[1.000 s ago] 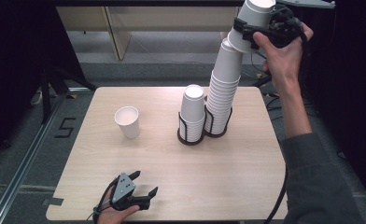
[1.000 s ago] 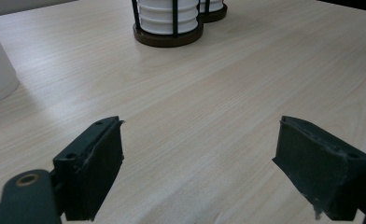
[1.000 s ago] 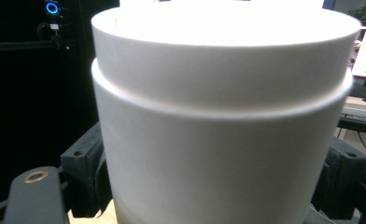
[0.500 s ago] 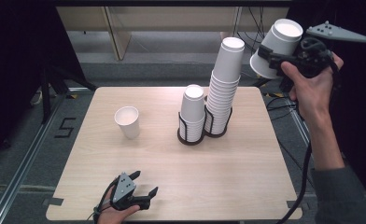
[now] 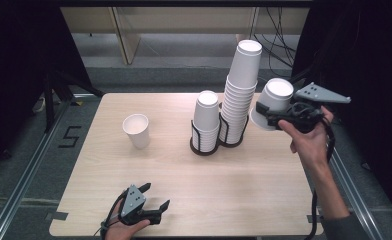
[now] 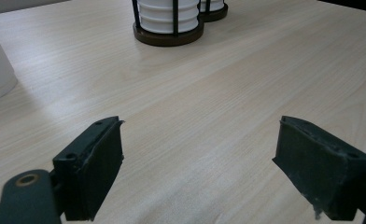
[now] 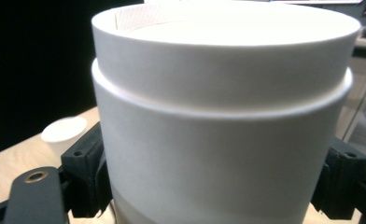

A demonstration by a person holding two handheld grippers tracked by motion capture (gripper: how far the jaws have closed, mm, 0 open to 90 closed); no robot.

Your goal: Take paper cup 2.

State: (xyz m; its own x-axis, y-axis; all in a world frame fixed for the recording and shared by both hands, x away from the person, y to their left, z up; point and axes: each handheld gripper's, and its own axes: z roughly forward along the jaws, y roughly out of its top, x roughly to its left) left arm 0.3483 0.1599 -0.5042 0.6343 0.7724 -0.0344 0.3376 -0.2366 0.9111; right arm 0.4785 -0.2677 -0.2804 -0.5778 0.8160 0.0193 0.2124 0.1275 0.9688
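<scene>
You are clamping the right gripper (image 5: 270, 113) on a white paper cup (image 5: 275, 99), its jaws pressing on opposite sides of the cup's wall (image 7: 218, 140). The cup is being held in the air, bottom-up and tilted, just beside the tall stack of cups (image 5: 241, 95) and off the right side of the wooden table (image 5: 264, 190). The tall stack and a shorter stack (image 5: 206, 120) are standing in a black wire holder (image 5: 204, 149). A single upright cup (image 5: 136, 130) is standing well apart to the left. You are resting the left gripper (image 5: 156, 195) at the near edge, jaws spread and gripping nothing, with bare tabletop between them.
</scene>
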